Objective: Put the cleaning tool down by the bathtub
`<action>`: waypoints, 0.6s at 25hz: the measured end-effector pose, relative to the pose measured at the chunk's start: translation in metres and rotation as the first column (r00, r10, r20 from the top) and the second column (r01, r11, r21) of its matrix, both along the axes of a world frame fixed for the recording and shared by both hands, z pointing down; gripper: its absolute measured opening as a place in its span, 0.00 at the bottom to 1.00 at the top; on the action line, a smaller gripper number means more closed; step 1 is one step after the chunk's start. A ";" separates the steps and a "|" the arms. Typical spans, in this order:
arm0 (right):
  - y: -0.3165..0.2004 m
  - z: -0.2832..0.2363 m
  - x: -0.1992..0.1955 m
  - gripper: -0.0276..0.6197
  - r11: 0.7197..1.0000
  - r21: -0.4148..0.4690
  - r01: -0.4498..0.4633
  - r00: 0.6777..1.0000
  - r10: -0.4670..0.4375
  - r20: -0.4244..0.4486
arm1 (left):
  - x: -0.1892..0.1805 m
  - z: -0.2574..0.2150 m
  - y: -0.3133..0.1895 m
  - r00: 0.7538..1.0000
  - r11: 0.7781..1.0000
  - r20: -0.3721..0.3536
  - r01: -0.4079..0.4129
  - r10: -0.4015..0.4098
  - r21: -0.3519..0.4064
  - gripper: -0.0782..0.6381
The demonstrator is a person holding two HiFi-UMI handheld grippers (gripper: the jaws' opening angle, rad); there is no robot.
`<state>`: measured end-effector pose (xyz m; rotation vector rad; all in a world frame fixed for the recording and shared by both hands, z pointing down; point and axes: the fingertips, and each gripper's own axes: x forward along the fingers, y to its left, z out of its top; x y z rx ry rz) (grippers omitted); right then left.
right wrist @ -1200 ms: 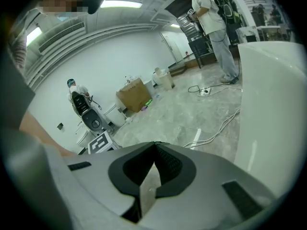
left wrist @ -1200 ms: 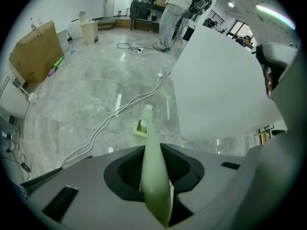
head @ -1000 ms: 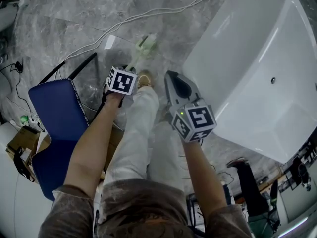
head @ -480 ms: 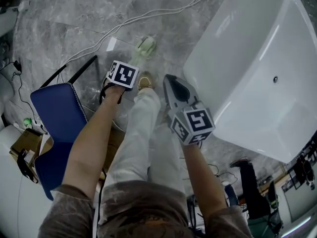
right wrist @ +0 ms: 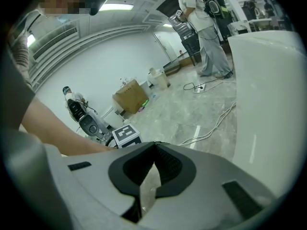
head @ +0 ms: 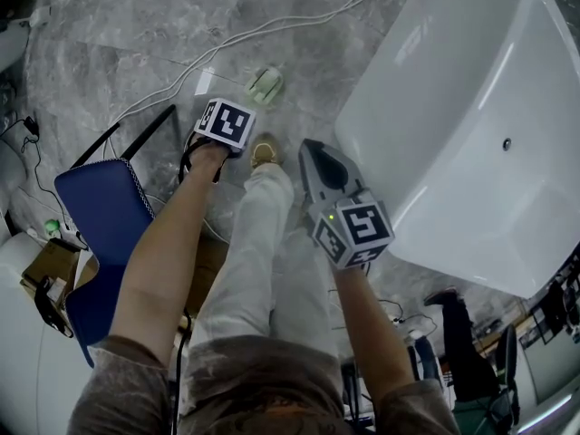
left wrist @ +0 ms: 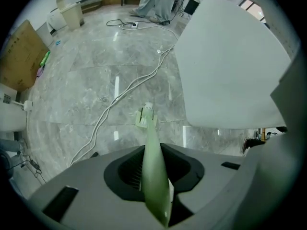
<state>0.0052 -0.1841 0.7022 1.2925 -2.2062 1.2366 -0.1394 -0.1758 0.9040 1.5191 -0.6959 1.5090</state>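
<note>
Below, left tool pinches green brush near cables beside bathtub; right tool closed.

We see a pale green, long-handled cleaning tool, its handle clamped between the jaws of the left gripper and pointing steeply down; whether its brush head touches the grey floor we cannot tell. The white bathtub stands near, to its right

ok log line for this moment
left gripper: shut on cleaning tool | right gripper: shut, empty | tool head: near floor beside bathtub | not yet released
</note>
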 end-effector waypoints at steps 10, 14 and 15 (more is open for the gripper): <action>-0.004 0.009 -0.002 0.04 1.000 -0.009 -0.005 1.000 0.005 0.007 | 0.002 0.016 -0.003 1.000 0.999 0.017 -0.022 0.022 -0.048 0.25; -0.004 0.008 -0.004 0.04 1.000 -0.010 -0.006 1.000 0.006 0.011 | -0.004 0.015 0.005 1.000 0.998 0.017 -0.019 0.020 -0.064 0.25; -0.004 0.006 -0.006 0.04 1.000 -0.008 -0.003 1.000 0.003 0.012 | -0.005 0.015 0.006 1.000 0.998 0.017 -0.015 0.016 -0.064 0.25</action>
